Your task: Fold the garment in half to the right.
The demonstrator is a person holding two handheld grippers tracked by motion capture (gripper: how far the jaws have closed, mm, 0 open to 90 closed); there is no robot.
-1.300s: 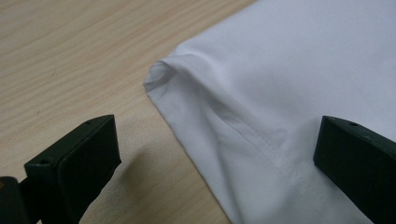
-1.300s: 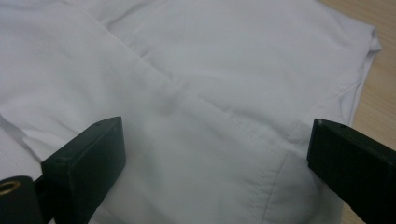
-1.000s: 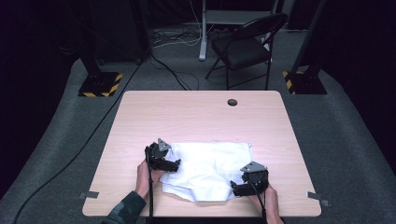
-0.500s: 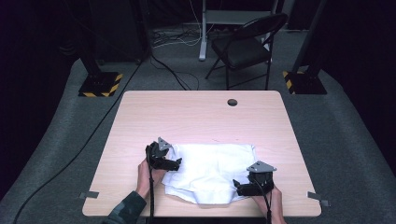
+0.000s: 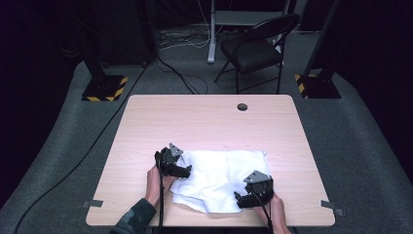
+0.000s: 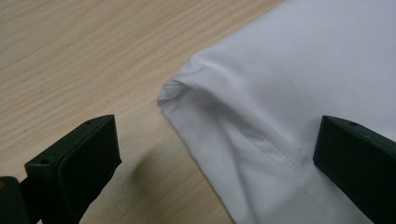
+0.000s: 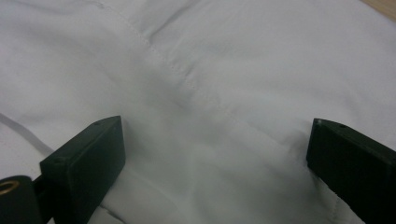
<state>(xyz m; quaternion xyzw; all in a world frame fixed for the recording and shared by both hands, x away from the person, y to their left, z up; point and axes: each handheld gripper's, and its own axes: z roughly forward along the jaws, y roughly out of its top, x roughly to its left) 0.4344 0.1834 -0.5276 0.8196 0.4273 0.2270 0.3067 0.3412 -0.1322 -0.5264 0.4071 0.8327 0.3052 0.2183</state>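
One pale wooden table (image 5: 209, 122) is carrying a white, rumpled cloth garment (image 5: 219, 178) near its front edge, long axis running left to right. The black right gripper (image 5: 243, 200), wide open, has been sliding nearer since a second ago; the black left gripper (image 5: 184, 170), also open, is seemingly straddling the garment's left corner. A dark folding chair (image 5: 258, 48) is standing beyond.

Black folding chair (image 5: 257, 48) on grey carpet (image 5: 350, 126)
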